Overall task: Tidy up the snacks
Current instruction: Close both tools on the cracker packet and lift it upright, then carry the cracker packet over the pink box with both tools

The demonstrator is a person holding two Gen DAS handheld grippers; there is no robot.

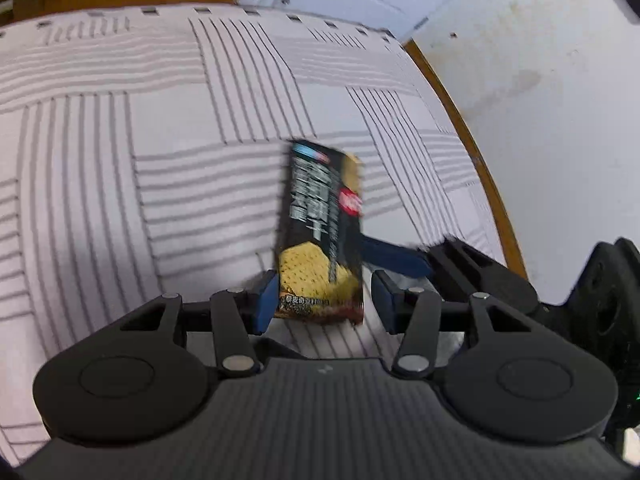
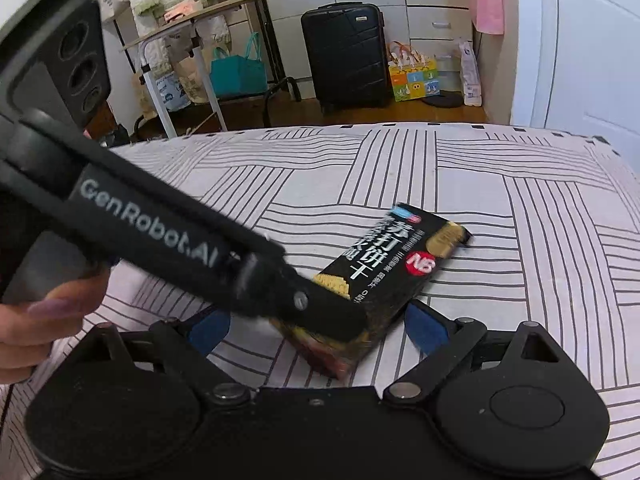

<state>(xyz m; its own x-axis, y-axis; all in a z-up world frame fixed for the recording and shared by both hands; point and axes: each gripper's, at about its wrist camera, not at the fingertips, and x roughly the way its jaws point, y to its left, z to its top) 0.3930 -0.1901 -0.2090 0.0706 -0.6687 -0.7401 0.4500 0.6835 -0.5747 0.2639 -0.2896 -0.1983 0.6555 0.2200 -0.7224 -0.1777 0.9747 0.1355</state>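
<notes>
Cracker box (image 2: 384, 276), black with yellow crackers printed on it, lies flat on the striped bedcover (image 2: 520, 208). In the right wrist view its long axis runs diagonally, the near end low between the fingers and the far end up and to the right. In the left wrist view, which is blurred, the same cracker box (image 1: 320, 236) runs almost straight away from the camera.

The bedcover is pale with blocks of dark parallel lines set at right angles to each other. Beyond the bed's far edge stand a black suitcase (image 2: 346, 56), a teal bag (image 2: 238, 68) under a folding table (image 2: 208, 20), and a colourful carton (image 2: 414, 76) on a wooden floor. A white wall (image 1: 540, 80) shows in the left view.

The left gripper (image 1: 324, 300) has its blue pads spread, the near end of the box between them: the left pad touches it, the right pad stands just clear. The right gripper (image 2: 316, 330) is also spread wide, straddling the box's near end without pinching. The left gripper's body crosses the right view and covers part of the box
</notes>
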